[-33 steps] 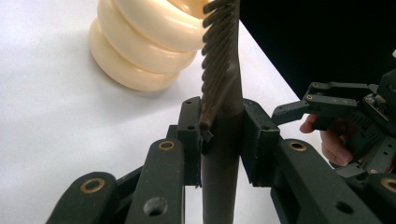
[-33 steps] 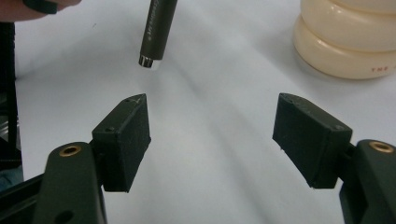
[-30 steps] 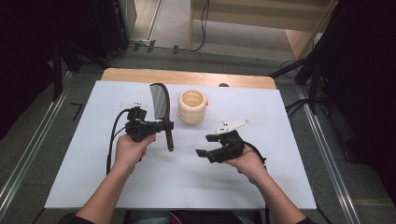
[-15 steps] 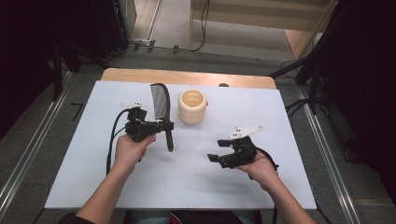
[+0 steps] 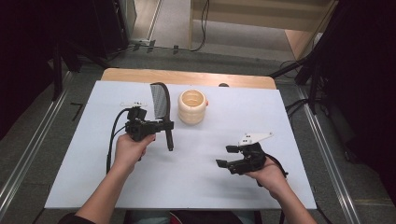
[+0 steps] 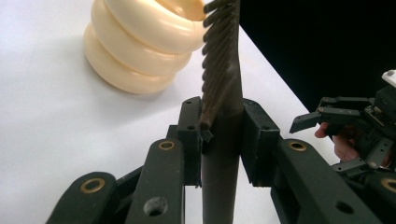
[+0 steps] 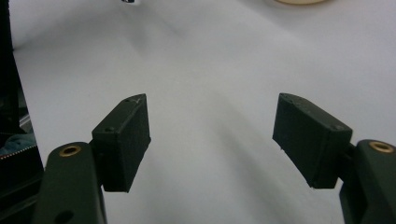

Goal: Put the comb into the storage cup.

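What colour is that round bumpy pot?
The pot is cream, clearest in the left gripper view.

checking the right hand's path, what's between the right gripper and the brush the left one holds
Nothing lies there: in the high view, only bare white table separates the open right gripper from the brush clamped in the left gripper.

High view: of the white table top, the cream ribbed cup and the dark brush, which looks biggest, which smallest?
1. white table top, by far.
2. dark brush, longest of the other two.
3. cream ribbed cup, though wider than the brush; close call.
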`<state>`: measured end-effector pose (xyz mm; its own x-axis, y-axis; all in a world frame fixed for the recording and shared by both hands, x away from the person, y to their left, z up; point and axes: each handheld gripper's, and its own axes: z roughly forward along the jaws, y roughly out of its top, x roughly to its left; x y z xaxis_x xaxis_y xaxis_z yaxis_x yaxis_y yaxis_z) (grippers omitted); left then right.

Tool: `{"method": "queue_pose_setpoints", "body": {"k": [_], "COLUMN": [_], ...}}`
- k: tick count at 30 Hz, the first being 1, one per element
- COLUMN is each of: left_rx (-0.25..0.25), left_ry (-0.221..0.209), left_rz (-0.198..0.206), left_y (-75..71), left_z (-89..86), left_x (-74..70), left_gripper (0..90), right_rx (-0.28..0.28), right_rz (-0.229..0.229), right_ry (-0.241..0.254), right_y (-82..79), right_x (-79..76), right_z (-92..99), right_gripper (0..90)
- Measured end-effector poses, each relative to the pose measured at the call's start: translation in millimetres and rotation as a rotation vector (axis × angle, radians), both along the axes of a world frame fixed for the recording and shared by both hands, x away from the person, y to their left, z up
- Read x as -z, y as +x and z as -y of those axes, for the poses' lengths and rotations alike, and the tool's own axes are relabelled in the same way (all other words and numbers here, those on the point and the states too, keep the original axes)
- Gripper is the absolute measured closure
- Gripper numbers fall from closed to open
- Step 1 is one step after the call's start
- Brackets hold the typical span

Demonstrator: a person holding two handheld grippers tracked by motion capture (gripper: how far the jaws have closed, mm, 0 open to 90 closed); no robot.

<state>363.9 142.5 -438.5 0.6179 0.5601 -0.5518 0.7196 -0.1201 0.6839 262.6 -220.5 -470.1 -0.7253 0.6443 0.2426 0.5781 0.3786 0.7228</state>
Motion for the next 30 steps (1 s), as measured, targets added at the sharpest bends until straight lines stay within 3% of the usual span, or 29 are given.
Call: {"method": "queue_pose_setpoints", "body": {"k": [21, 30], "left_rx": [0.037, 0.058], "left_ry": [-0.007, 0.014], "left_rz": [0.033, 0.053], "left_y": [14.4, 22.0], "left_z": [7.2, 10.7], "left_x": [-11.3, -16.8], "left_gripper": [72.6, 72.6], "right_rx": [0.069, 0.087], "right_rz": [-0.020, -0.017], "right_ry": [-0.015, -0.019], "right_y": [-20.8, -26.0], "right_x": [9.9, 11.5], "right_z": [30.6, 37.3], "right_gripper": [25.4, 25.4]}}
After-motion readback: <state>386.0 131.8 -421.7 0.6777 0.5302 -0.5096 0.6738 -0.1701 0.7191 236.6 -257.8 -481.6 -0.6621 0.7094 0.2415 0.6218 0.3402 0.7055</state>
